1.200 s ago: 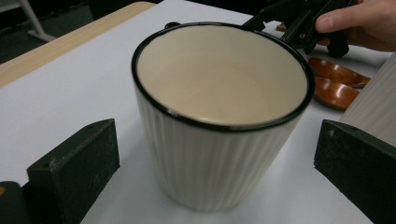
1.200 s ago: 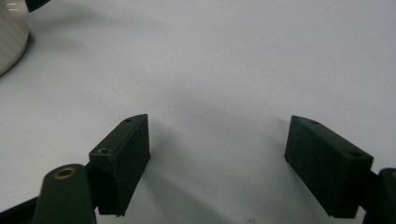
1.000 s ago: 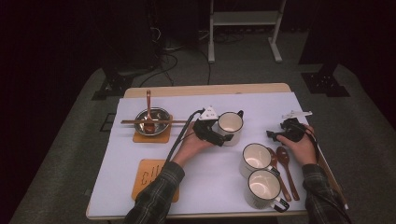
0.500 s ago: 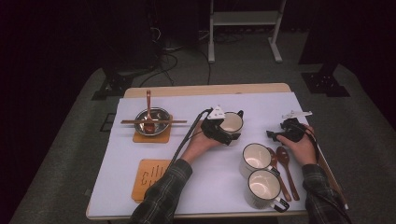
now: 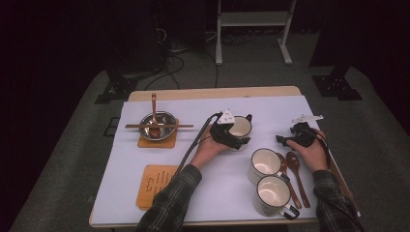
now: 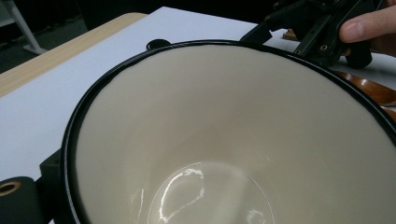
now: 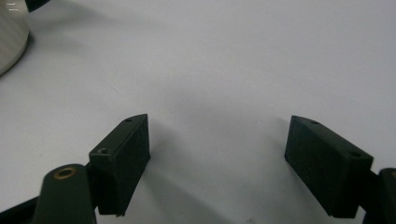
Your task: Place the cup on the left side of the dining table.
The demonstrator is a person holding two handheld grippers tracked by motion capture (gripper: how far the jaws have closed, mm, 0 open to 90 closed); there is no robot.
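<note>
Cream enamel with black rims nearest: two mugs (image 5: pixel 268 179) standing one behind the other at the near right, with two wooden spoons (image 5: pixel 296 174) lying just right of them. At the near left, a slotted wooden coaster (image 5: pixel 154 186) flat on the white table cover (image 5: pixel 121 193), well apart from the rest. All of this placed as a second ago.

Farther in, at mid-table: the left gripper (image 5: pixel 244 140), now up against the third mug (image 5: pixel 240 126), nearer than a second ago, when a little short of it on the left. Forearm stretched farther in as well. Left gripper view looking straight into the mug (image 6: pixel 224 140), with one black jaw outside the wall at the lower left and the other hidden. Cannot tell whether pinching the rim or merely set around it. Mug upright, in the same spot as before, black handle on its far side.

Right of that mug and apart from it: the right gripper (image 5: pixel 283 140), resting on the cover just beyond the spoons and unmoved since the earlier frames. Tongs (image 7: pixel 217 158) spread wide, with bare white cover between them. Also visible at the top right of the left gripper view (image 6: pixel 317 23), a finger on its body.

Farthest, at the left: a metal bowl (image 5: pixel 157 121) on a second wooden coaster (image 5: pixel 157 141), with a spoon standing in it and chopsticks across the rim, unchanged.
</note>
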